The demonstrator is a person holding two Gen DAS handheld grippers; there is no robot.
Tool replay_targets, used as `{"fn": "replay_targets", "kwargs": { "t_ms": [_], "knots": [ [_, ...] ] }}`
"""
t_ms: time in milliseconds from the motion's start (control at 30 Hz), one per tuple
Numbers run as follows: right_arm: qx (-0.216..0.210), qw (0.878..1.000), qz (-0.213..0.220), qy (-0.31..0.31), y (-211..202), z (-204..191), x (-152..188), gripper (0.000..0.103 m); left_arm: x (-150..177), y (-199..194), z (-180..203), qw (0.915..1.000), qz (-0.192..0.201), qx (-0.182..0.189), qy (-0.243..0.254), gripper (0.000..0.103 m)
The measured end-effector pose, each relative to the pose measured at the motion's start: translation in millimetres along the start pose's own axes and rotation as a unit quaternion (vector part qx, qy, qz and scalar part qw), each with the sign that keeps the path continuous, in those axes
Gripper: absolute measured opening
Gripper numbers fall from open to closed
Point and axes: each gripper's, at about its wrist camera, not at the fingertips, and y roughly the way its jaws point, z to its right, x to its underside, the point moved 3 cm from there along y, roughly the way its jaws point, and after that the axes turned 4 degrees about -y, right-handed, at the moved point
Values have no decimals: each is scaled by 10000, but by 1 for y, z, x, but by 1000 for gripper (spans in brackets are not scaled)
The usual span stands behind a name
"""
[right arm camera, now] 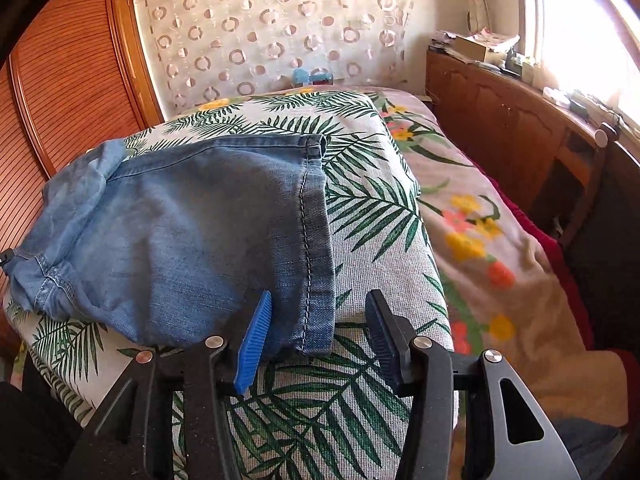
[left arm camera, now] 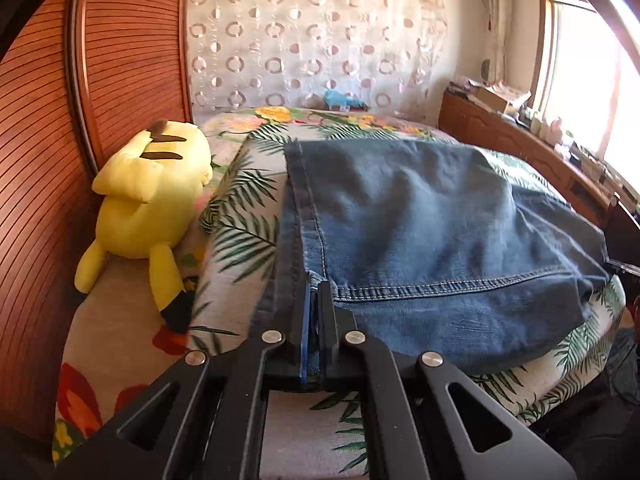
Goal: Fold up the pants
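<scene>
Here my left claw [left arm camera: 316, 292] is pinched tight on the near corner of the jeans [left arm camera: 432, 232], its two black fingers pressed together over the stitched hem. My right claw [right arm camera: 316, 316] stands apart, its blue ribbed pads [right arm camera: 254, 344] straddling the hemmed leg end without gripping it. The jeans lie folded on a palm-leaf cushion [right arm camera: 360, 400] atop the flowered bedspread [right arm camera: 500, 264]. Left of them, a yellow plush toy [left arm camera: 148, 208] lies against the slatted wooden wardrobe [left arm camera: 44, 152].
</scene>
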Motion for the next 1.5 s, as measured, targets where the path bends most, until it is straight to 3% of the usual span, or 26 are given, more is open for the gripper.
{"fn": "replay_targets", "kwargs": {
  "t_ms": [300, 367, 433, 467, 533, 567, 900, 1333, 1400, 1467, 1500],
  "knots": [
    [-2, 10000, -38, 57, 7, 4, -5, 51, -4, -4, 1, 10000, 27, -46, -47, 5],
    [-1, 10000, -48, 49, 7, 3, -5, 51, -5, -6, 4, 10000, 22, 28, -51, 17],
    [6, 10000, -51, 26, 4, 1, -4, 51, -7, -11, 10, 9999, 139, 80, -30, 44],
    [11, 10000, -54, 26, 4, 1, -4, 51, -8, -13, 13, 9997, 189, 119, -26, 50],
    [10, 10000, -51, 19, 2, 0, -4, 51, -12, -17, 19, 9993, 255, 268, -76, 84],
    [8, 10000, -43, 15, 1, 0, -4, 51, -13, -19, 21, 9989, 283, 358, -112, 87],
    [-21, 9999, -105, -65, 7, -6, -1, 51, -22, -20, 72, 9967, 363, 698, 186, 88],
    [248, 9990, -46, -381, 14, -15, 0, 51, -27, -19, 117, 9944, 328, 787, 630, 88],
    [256, 9988, -23, -424, 14, -17, 0, 45, -27, -18, 120, 9943, 306, 785, 661, 88],
    [107, 9988, 22, -468, 13, -21, 1, 17, -27, -17, 122, 9942, 302, 775, 687, 88],
    [-58, 9990, 1, -435, 12, -22, 1, 17, -26, -18, 123, 9941, 306, 784, 687, 88]
  ]
}}
